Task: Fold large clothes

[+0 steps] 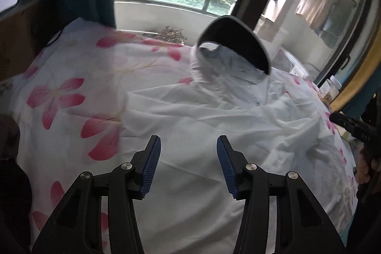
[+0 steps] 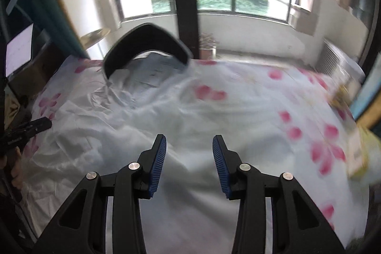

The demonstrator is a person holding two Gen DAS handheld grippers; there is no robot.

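A white garment (image 1: 214, 116) with a dark-brimmed hood (image 1: 238, 39) lies spread and wrinkled on the flowered sheet (image 1: 59, 99). The left gripper (image 1: 188, 168) and the right gripper (image 2: 189, 163) both hover above the cloth with the jaws apart, and nothing is between them. The step seems to be choosing grip points. Next, each gripper probably needs to lower to an edge and pinch it.

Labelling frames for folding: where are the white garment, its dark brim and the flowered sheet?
white garment (image 1: 214, 116): left wrist view, its crumpled body.
dark brim (image 1: 240, 39): left wrist view, its inner face.
flowered sheet (image 2: 316, 125): right wrist view, bare part.
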